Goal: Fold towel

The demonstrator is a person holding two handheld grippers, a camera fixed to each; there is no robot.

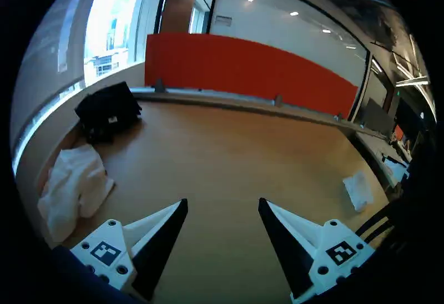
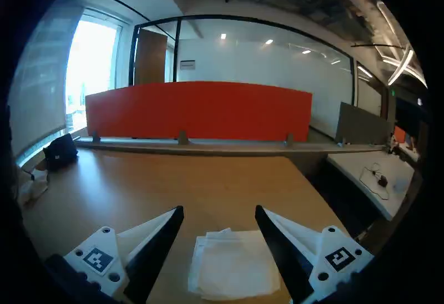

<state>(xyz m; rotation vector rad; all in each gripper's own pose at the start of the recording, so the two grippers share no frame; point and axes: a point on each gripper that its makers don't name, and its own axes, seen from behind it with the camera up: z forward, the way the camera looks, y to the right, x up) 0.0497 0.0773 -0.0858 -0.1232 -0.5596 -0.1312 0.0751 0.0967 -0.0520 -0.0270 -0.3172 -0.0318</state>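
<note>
A white towel [image 2: 236,262] lay flat on a wooden table [image 2: 166,182], folded into a roughly square stack with layered edges showing along its upper left side. In the right gripper view it sat low in the picture, directly between the two fingers of the right gripper [image 2: 219,208]. The jaws stood wide apart, one finger on each side of the towel, and neither pressed on it. In the left gripper view the towel [image 1: 358,190] was a small pale shape far off to the right, near the edge of the table [image 1: 233,148] and well apart from the left gripper [image 1: 222,201]. That gripper's jaws were also spread wide, with bare wood between them. The left gripper view gave a close look at a crumpled white cloth [image 1: 75,187] heaped at the left side of the table, with a black bag [image 1: 108,110] beyond it by a bright window [image 1: 111,26]. The right gripper view placed the bag [image 2: 61,151] small and distant at the far left, and took in a neighbouring white desk [image 2: 377,179] with cables on it at the right. A long red partition [image 2: 200,110] ran along the back of the table.
</note>
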